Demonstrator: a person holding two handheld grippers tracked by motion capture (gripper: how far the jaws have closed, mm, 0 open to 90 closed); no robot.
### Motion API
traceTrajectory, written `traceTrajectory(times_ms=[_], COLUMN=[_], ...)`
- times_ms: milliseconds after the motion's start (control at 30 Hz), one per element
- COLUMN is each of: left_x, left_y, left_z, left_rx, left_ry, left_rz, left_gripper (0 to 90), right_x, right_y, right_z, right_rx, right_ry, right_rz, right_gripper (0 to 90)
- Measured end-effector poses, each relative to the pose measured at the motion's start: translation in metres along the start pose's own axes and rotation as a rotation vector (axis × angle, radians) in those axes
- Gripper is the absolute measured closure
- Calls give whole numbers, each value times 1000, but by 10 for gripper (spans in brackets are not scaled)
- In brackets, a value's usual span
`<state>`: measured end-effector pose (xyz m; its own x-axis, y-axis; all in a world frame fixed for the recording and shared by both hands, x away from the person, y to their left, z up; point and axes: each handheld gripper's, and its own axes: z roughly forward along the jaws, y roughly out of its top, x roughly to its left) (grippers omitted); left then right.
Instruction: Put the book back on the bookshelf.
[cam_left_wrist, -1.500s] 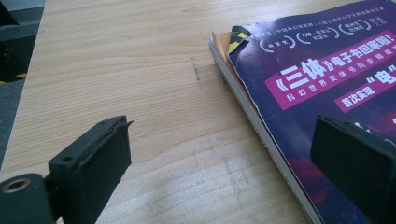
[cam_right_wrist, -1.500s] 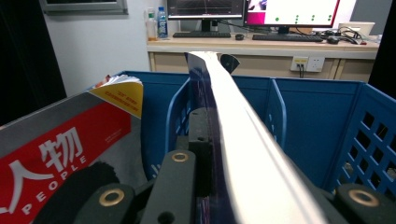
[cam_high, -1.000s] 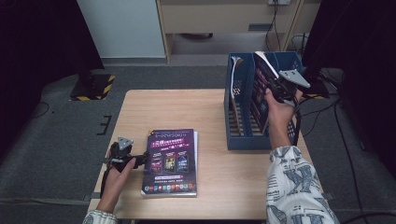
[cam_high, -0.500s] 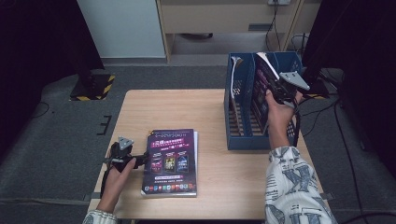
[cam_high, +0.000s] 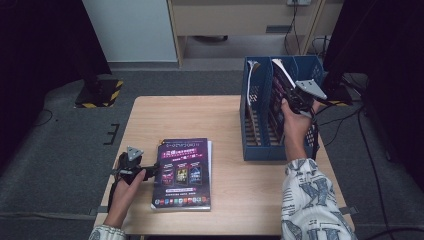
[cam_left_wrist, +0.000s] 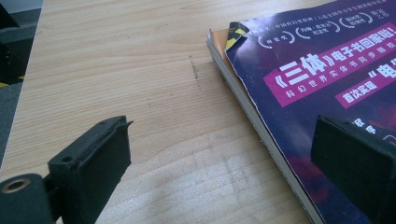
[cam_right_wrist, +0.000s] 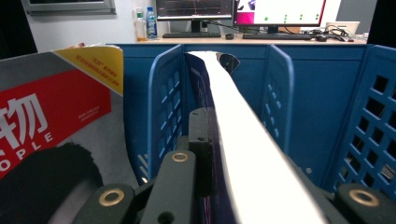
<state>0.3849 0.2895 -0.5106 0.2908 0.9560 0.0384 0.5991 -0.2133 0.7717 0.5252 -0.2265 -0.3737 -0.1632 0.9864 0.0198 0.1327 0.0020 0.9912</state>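
The right tool (cam_high: 294, 95) is clamped on a purple magazine (cam_right_wrist: 252, 140) standing in the middle slot of the blue file rack (cam_high: 260, 145), at the bench's (cam_high: 200, 115) three o'clock. The left tool (cam_high: 150, 171), jaws wide and empty, sits at nine o'clock of one stack of magazines (cam_high: 184, 172) lying flat. A second magazine (cam_right_wrist: 56, 112) stands in the neighbouring slot.

Table centre (cam_high: 220, 120) free btwn mags (cam_high: 184, 172), rack (cam_high: 255, 125)

from above the near edge we look forward and down over the whole table (cam_high: 225, 115), while the left gripper view skims low and close along the magazine stack (cam_left_wrist: 327, 70) seen there too, and the right gripper view peers closely into the blue file rack (cam_right_wrist: 322, 93).
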Motion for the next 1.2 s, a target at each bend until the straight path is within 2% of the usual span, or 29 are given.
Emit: traceTrajectory(times_ms=[233,367,467,833,1100,1200], left_x=[0,-1,0,0,-1,0], left_y=[0,0,0,1,1,1], left_z=[0,0,0,-1,-1,-1], left_rx=[2,-3,0,-3,-4,-5], left_ry=[2,1,1,1,2,2], left_rz=[2,2,4,4,3,1], left_gripper=[45,45,45,45,45,44], right_x=[1,3,4,11,27,29], right_y=[-3,-5,-7,-12,-13,-13], right_z=[2,3,3,-3,-5,-5], right_rx=[-2,-1,-5,-13,-3,0], right_ry=[-3,-7,-7,23,31,32], right_rz=[-3,-29,-31,-36,-103,-102], right_gripper=[824,824,824,823,819,816])
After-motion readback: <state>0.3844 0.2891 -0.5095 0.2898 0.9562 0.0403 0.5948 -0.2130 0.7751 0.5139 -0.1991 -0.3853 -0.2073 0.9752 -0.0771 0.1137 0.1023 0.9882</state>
